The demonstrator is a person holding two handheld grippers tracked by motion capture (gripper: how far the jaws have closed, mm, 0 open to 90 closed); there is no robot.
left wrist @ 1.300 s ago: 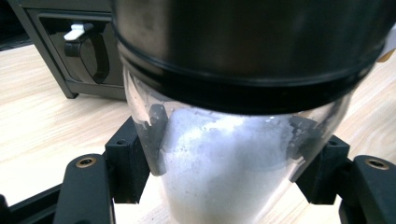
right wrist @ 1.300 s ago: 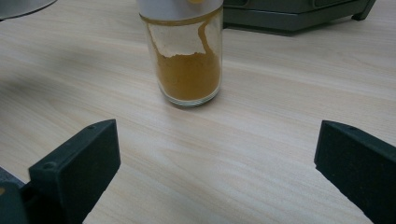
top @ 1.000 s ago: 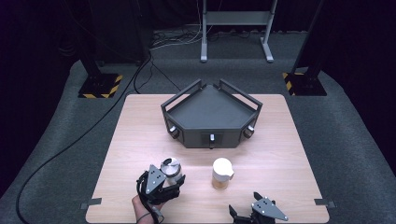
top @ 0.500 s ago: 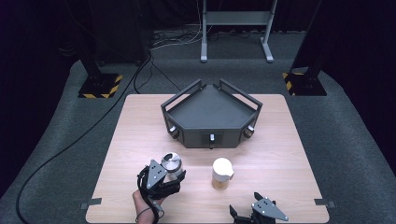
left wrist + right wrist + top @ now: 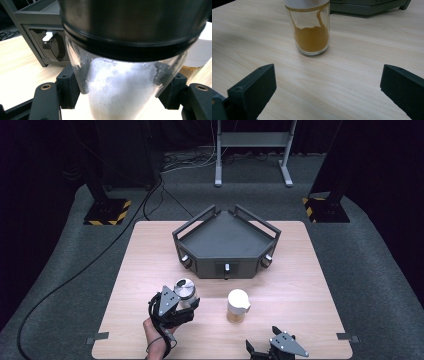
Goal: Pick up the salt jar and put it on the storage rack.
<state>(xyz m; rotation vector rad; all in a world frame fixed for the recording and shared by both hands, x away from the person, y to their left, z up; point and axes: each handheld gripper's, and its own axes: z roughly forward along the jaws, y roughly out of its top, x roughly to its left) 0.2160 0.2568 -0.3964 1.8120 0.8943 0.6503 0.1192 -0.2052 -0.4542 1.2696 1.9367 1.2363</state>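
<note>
A person's left gripper (image 5: 181, 301) clamps a glass shaker (image 5: 125, 82) of white powder, metal-lidded, over the wooden table's (image 5: 150, 250) near-left part, apparently lifted clear of the surface. The right gripper (image 5: 327, 87) rests at the near edge, jaws spread wide and empty, facing a white-lidded jar (image 5: 310, 27) of orange-brown spice before the dark tray (image 5: 225, 240).

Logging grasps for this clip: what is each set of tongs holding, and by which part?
The left tongs clamp the shaker of white powder by its clear glass body, just under the metal cap. The right tongs stand open, holding nothing.
</note>
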